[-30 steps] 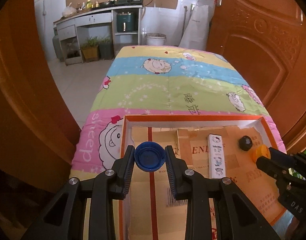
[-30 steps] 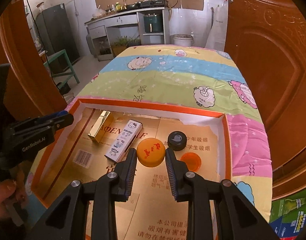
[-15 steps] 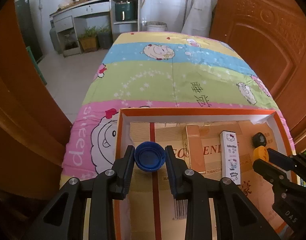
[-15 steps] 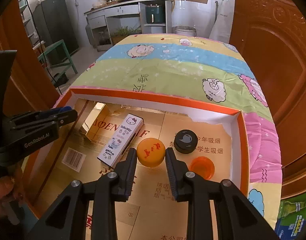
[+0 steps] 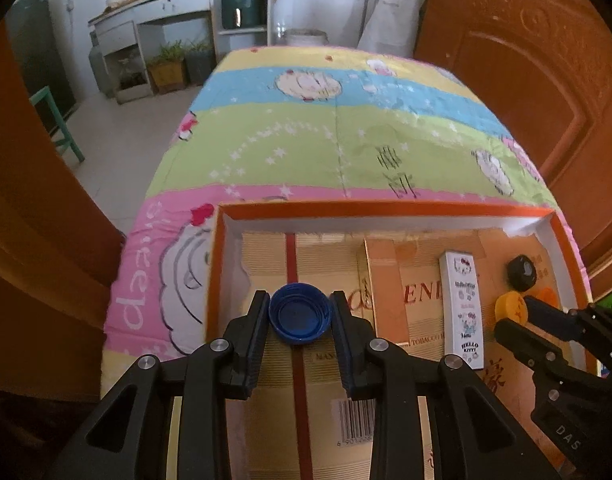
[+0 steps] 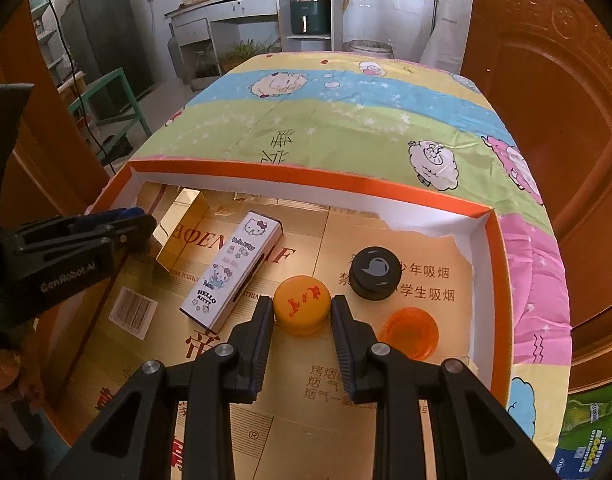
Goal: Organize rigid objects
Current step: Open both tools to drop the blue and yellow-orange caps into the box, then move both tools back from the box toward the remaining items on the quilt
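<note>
My left gripper (image 5: 300,312) is shut on a blue bottle cap (image 5: 300,313), hollow side facing me, held over the left part of the orange-rimmed box (image 5: 386,212). Over the box's right part, my right gripper (image 6: 302,305) is shut on a yellow-orange cap (image 6: 302,304) with red writing. On the box's cardboard floor lie a white Hello Kitty box (image 6: 233,274), a gold box (image 6: 182,232), a black cap (image 6: 376,273) and a clear orange cap (image 6: 409,332). The right gripper shows at the right edge of the left wrist view (image 5: 514,314), the left gripper at the left of the right wrist view.
The box rests at the near end of a table under a striped cartoon sheep cloth (image 6: 346,120). Brown wooden doors (image 5: 526,60) stand close on both sides. A green stool (image 6: 109,100) and kitchen counter (image 6: 249,4) lie beyond. A hand (image 6: 1,368) holds the left gripper.
Both grippers have sunk and tilted further down toward the box, each keeping its cap. The box floor and its objects now look nearer.
</note>
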Demonstrator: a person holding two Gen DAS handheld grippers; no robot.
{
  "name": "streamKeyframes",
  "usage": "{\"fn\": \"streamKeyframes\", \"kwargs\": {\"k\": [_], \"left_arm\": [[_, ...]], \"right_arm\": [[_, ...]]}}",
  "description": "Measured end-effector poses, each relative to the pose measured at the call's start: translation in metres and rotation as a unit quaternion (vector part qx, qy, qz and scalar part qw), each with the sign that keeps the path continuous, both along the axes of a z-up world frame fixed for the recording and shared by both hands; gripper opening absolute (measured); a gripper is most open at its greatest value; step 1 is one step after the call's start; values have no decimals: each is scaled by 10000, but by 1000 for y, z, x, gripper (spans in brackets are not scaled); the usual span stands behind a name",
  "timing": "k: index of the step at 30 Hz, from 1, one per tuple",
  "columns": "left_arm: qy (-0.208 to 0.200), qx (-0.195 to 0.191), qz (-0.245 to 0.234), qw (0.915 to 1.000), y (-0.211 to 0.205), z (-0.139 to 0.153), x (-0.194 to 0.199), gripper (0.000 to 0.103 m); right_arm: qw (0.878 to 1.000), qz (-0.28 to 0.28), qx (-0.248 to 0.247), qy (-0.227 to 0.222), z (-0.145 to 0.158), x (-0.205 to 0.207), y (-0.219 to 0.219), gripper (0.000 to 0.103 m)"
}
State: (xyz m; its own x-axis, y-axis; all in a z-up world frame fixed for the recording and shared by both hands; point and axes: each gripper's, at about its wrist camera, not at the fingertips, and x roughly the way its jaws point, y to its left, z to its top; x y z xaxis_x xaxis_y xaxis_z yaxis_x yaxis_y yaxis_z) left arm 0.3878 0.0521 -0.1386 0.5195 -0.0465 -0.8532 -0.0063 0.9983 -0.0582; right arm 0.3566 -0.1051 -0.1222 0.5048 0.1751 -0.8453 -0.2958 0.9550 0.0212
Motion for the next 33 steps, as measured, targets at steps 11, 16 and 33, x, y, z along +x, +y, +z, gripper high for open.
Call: {"fn": "streamKeyframes", "kwargs": {"k": [11,16,33], "left_arm": [[25,-132,40,9999,2,0,1,37],[-84,-239,71,9997,4,6,-5,37],[-908,-134,138,9957,1,70,-57,37]], "right_arm": [[9998,-26,-179,26,-2,1,4,31],[9998,-31,-184,39,-1,-1,3,38],[9995,-121,-5,-286,31,-43,-11,40]]}}
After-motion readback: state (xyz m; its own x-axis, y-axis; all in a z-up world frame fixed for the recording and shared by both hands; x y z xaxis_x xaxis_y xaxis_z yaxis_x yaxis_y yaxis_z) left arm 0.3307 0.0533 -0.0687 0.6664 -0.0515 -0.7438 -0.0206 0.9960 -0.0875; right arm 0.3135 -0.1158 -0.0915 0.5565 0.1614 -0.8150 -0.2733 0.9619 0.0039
